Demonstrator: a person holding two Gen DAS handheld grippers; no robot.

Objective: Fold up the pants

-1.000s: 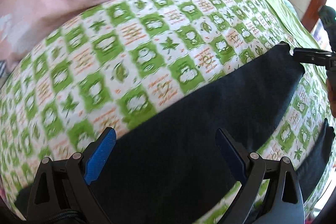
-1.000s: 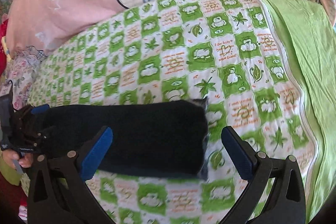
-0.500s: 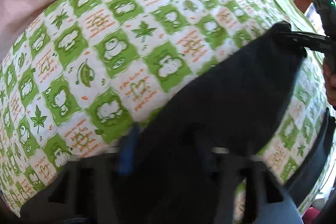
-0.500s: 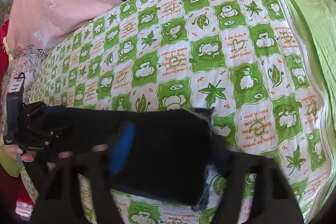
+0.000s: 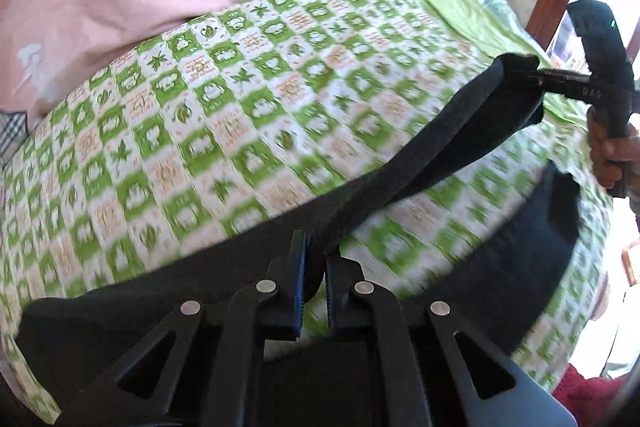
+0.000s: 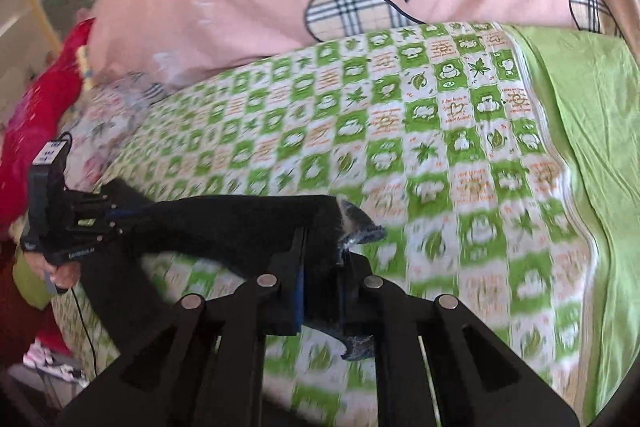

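Checkered bedspread (image 5: 248, 131) under claw-pinched (image 5: 314, 259) pants (image 5: 432, 155) edges.

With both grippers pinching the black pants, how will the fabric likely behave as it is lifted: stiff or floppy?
Probably floppy: the black pants sag in a band between the left gripper and right gripper. Likely light, since a pinch carries the span. The lower layer on the green checked sheet may drag.

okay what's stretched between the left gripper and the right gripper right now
A raised band of the black pants spans from the left gripper to the right gripper, above the green checked bedsheet. The left wrist view shows it best.
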